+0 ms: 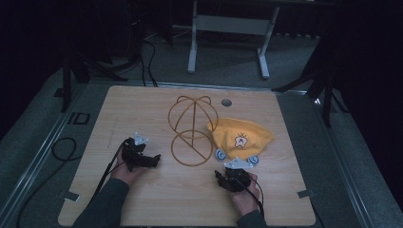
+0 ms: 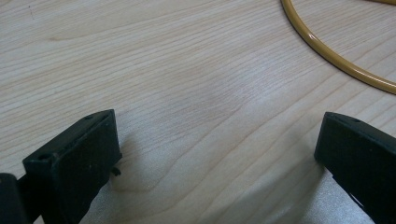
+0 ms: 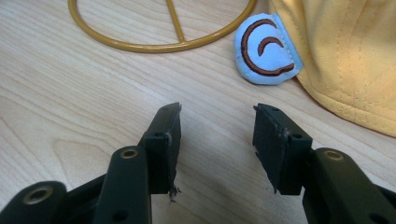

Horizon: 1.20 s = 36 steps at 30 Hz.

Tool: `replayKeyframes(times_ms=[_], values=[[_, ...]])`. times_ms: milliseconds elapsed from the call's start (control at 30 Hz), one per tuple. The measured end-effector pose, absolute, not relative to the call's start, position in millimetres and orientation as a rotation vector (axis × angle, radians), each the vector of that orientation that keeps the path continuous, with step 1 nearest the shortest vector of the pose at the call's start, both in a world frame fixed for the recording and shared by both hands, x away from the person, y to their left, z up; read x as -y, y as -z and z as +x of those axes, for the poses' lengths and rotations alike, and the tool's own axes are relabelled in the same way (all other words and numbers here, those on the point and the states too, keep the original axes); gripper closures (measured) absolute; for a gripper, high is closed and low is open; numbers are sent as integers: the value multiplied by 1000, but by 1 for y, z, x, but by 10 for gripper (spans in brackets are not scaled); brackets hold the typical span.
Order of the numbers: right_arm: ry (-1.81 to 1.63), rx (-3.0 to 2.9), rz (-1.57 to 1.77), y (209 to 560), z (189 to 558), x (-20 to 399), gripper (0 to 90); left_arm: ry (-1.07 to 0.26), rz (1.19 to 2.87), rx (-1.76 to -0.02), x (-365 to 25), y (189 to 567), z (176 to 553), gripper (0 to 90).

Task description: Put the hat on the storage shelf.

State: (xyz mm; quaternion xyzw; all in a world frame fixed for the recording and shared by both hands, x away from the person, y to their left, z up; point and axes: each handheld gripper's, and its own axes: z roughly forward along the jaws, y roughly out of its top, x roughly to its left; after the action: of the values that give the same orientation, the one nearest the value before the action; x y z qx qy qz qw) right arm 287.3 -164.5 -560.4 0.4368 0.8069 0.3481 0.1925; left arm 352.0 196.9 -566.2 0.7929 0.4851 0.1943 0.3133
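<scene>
A yellow cap (image 1: 241,135) with pale blue ears lies on the wooden table (image 1: 142,109), right of a gold wire hat stand (image 1: 192,130). One blue ear (image 3: 266,49) and the cap's yellow cloth (image 3: 345,51) lie just ahead of my right gripper (image 3: 217,123), which rests open on the wood with nothing between its jaws. The stand's base ring (image 3: 159,45) lies to the ear's left. My left gripper (image 2: 219,135) is wide open over bare wood, and the stand's ring (image 2: 336,58) curves past at upper right. From above, the left gripper (image 1: 153,159) sits left of the stand, the right gripper (image 1: 223,176) below the cap.
A small grey disc (image 1: 226,102) is set into the table near its far edge. Cables (image 1: 64,147) trail over the grey floor at left. A white desk frame (image 1: 228,28) stands beyond the table.
</scene>
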Motion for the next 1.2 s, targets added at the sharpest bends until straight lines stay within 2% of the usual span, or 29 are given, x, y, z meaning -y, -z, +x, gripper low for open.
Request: replayKeyframes(times_ms=[267,633,1033,1200], values=[[-969,-2247,1248,560,287,163,537,-514,2087,-1282,-197,566,352,1],[-929,-2278,1159,558,287,159,672,-514,2085,-1283,-197,566,352,1],[-959,-2289,999,540,305,159,668,-514,2084,-1283,-197,567,352,1],[-925,-2289,1000,539,318,155,640,-514,2084,-1283,-197,567,352,1]])
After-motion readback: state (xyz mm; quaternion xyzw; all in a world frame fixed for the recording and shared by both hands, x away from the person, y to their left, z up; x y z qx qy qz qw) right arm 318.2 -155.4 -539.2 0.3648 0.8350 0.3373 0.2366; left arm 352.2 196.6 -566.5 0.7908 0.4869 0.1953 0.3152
